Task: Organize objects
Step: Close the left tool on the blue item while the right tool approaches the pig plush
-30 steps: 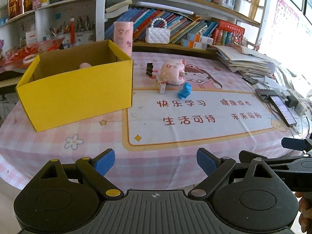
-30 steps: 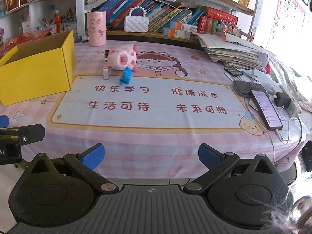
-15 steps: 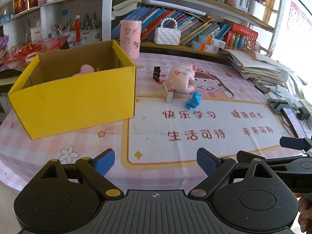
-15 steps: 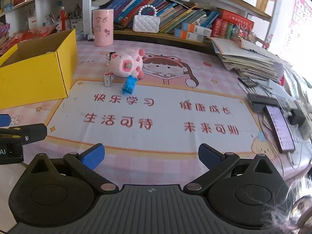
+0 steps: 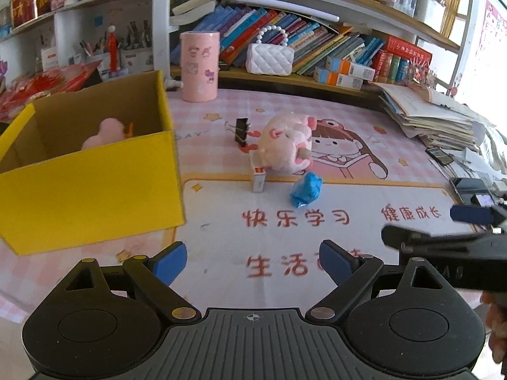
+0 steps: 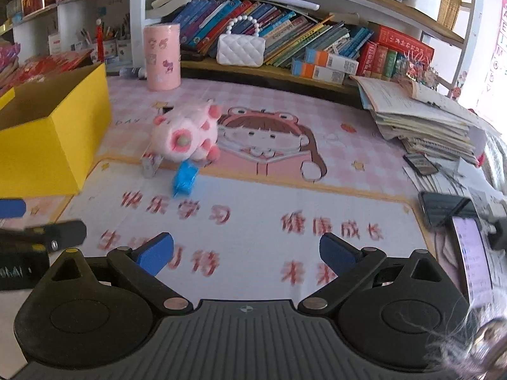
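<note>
I have both claws hanging above the near edge of the surface (image 5: pixel 364 145), which is covered by a pink checked mat with red characters. My left claw (image 5: pixel 253 262) stands wide open with nothing between its blue pads, and my right claw (image 6: pixel 246 253) is spread just as wide and equally empty.

Ahead of the left claw and off to its left sits the yellow box (image 5: pixel 92 183), open at the top, with a pink soft thing (image 5: pixel 104 134) lying inside near the back wall. Straight ahead, further out on the mat, I see the pink plush toy (image 5: pixel 286 147) on its side. A small white carton (image 5: pixel 258 174) stands just in front of the plush, close against it, and a black binder clip (image 5: pixel 241 130) stands upright just beyond and left of it. A crumpled blue wrapper (image 5: pixel 305 188) lies nearer to me, just right of the carton.

From the right claw, the same plush (image 6: pixel 185 134) and blue wrapper (image 6: pixel 184 179) lie ahead and to the left, the yellow box (image 6: pixel 54 145) further left still. A phone (image 6: pixel 472 253) lies face up to the right, near the edge. A pink cylinder (image 6: pixel 162 60) stands at the far side, before the bookshelf.
</note>
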Available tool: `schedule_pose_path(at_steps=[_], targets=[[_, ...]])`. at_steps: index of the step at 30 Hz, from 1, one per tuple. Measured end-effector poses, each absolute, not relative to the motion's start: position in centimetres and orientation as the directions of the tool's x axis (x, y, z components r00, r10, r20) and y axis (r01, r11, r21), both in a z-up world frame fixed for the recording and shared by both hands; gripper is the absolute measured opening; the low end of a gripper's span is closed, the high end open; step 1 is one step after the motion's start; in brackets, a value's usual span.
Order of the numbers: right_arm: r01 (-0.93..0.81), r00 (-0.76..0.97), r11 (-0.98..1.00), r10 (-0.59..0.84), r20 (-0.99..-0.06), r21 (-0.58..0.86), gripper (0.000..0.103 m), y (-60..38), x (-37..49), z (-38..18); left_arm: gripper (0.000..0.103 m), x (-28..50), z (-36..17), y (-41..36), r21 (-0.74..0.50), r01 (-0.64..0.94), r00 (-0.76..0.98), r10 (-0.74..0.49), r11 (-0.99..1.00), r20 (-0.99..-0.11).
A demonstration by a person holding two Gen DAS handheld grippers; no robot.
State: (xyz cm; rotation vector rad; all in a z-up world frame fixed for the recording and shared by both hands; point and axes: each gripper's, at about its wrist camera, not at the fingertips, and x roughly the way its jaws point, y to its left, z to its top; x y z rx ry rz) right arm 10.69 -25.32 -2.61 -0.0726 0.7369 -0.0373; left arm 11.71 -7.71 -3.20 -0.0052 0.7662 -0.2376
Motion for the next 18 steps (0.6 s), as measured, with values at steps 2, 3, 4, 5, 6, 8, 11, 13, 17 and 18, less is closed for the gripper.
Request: schedule_pose_path(at_steps=[2, 3, 4, 5, 6, 8, 11, 13, 17, 18], targets=[[0.008, 0.750, 0.998, -0.052, -0.659, -0.070, 0.100, -26.1, 11.7, -2.5, 0.091, 12.4, -3.3, -8.7, -0.076, 0.223, 0.694, -0.213, 0.972, -0.687], [0.008, 0.754, 0.998, -0.050, -0.655, -0.067, 0.100, -26.5, 12.2, -2.4, 0.091, 12.7, -3.4, -9.1, -0.067, 0.227, 0.696, -0.210, 0.972, -0.687], [0.005, 0.757, 0.998, -0.046, -0.652, -0.065, 0.100, -26.8, 12.7, -2.5, 0.091, 13.1, -3.4, -9.6, -0.058, 0.230, 0.697, -0.206, 0.971, -0.686], [0.001, 0.759, 0.998, -0.042, -0.650, -0.064, 0.100, -27.2, 13.2, -2.4, 0.090, 13.4, -3.5, -10.2, -0.046, 0.233, 0.698, -0.200, 0.971, -0.687], [-0.002, 0.760, 0.998, -0.039, -0.649, -0.062, 0.100, -27.5, 13.7, -2.5, 0.090, 13.7, -3.6, -10.6, -0.039, 0.234, 0.700, -0.196, 0.972, -0.687], [-0.004, 0.762, 0.998, -0.034, -0.647, -0.057, 0.100, -28.2, 14.7, -2.5, 0.085, 14.4, -3.8, -11.4, -0.030, 0.237, 0.697, -0.191, 0.971, -0.691], [0.001, 0.767, 0.999, -0.030, -0.641, -0.046, 0.100, -29.3, 16.0, -2.6, 0.077, 15.7, -4.3, -12.7, -0.014, 0.253, 0.690, -0.191, 0.967, -0.699], [0.010, 0.771, 0.999, -0.033, -0.636, -0.039, 0.100, -29.9, 16.6, -2.5, 0.068, 16.6, -4.7, -13.6, 0.001, 0.264, 0.690, -0.188, 0.965, -0.699], [0.033, 0.779, 0.999, -0.039, -0.626, -0.020, 0.100, -31.4, 17.7, -2.2, 0.057, 18.6, -5.8, -15.3, 0.023, 0.274, 0.685, -0.178, 0.961, -0.707], [0.039, 0.780, 0.999, -0.041, -0.624, -0.017, 0.100, -31.7, 17.9, -2.2, 0.057, 19.0, -6.1, -15.6, 0.023, 0.277, 0.684, -0.180, 0.961, -0.707]])
